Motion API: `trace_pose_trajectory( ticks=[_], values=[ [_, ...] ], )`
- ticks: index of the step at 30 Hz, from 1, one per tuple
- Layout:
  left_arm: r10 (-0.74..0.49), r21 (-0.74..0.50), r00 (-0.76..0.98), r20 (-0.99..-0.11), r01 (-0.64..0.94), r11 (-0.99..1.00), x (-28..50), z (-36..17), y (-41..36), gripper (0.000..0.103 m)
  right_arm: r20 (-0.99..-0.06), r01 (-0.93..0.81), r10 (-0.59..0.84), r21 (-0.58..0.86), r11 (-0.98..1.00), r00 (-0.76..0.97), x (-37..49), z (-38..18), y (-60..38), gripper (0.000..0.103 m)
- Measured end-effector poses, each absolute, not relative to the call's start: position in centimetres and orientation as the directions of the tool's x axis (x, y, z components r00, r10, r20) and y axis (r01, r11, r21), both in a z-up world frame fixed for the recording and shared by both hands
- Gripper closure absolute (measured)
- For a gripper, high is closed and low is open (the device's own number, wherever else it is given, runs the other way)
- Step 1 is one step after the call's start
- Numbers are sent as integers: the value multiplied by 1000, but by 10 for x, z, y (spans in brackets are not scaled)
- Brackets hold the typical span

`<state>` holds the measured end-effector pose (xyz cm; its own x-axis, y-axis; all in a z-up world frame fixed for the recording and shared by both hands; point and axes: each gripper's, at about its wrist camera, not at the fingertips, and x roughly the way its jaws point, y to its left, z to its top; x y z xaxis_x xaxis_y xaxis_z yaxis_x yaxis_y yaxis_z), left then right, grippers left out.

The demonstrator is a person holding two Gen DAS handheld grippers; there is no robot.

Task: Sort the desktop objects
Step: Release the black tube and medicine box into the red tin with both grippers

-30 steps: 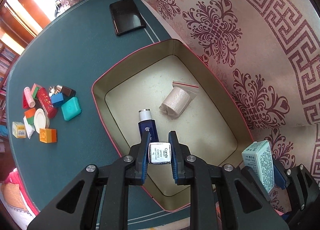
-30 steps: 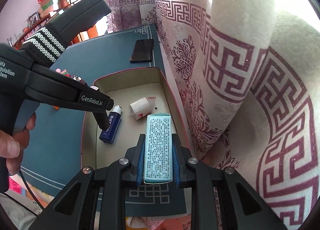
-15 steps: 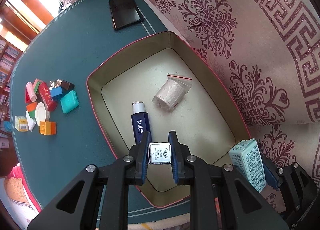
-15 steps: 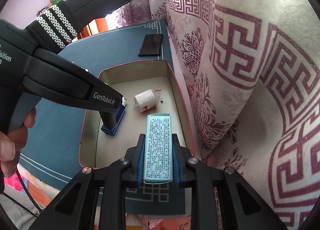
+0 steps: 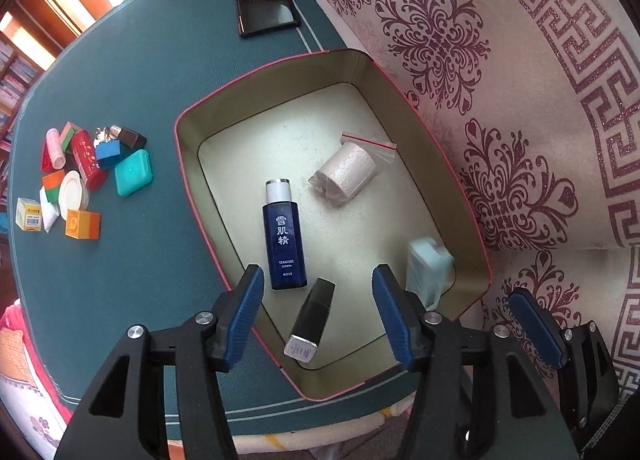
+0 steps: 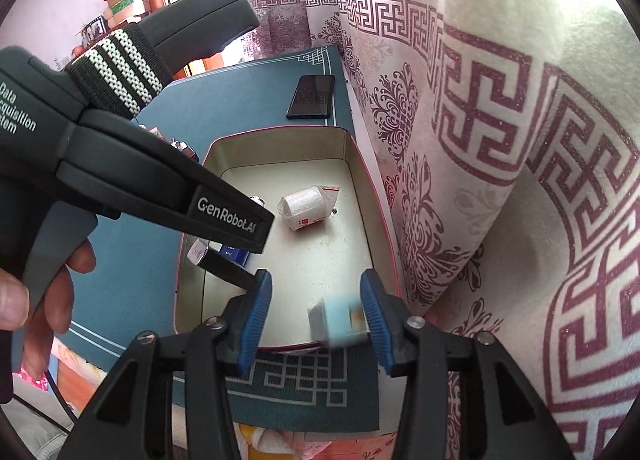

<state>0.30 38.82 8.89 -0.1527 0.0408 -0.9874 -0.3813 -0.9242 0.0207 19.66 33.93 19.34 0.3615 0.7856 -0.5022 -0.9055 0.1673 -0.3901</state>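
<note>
Both claws opening over the tin box (image 5: 188,164)

The left claw (image 5: 318,312) spreads above a black lipstick (image 5: 314,316) lying free in the box; the right claw (image 6: 316,318) parts around a blurred pale-blue carton (image 6: 340,320). Green desk (image 5: 132,72), patterned curtain (image 5: 520,100) beside.

Right gripper (image 6: 316,316) over the near end of the open tin box (image 6: 362,164), jaws opening. Pale blue carton (image 6: 340,320) between the blue pads, motion-blurred; seems clear of the left pad, contact with the right pad uncertain. Bagged white roll (image 6: 306,208) on the box floor, toward the far end. Left gripper's black body (image 6: 140,176) crosses above the box's left side, a hand (image 6: 44,292) on its grip. Black phone (image 6: 312,96) lies on the green table (image 6: 120,260) beyond the box's far wall. Patterned curtain (image 6: 500,140) hangs just beside the box's right wall.
</note>
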Motion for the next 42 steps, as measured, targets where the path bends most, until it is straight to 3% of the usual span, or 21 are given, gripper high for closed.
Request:
trace_pose_trajectory(
  ticks=[9, 16, 42],
  values=[
    [12, 49, -163, -986, -364, -930, 3, 92, 368, 43, -494, -895, 774, -396, 204, 395, 189, 192, 339, 47],
    [-7, 65, -169, -986, -341, -938, 6, 92, 352, 43, -474, -885, 773, -399, 238, 422, 184, 193, 336, 33],
    [-5, 43, -194, -981, -196, -980, -5, 101, 252, 43, -493, -854, 728, -456, 250, 476, 133, 180, 361, 24]
  ],
)
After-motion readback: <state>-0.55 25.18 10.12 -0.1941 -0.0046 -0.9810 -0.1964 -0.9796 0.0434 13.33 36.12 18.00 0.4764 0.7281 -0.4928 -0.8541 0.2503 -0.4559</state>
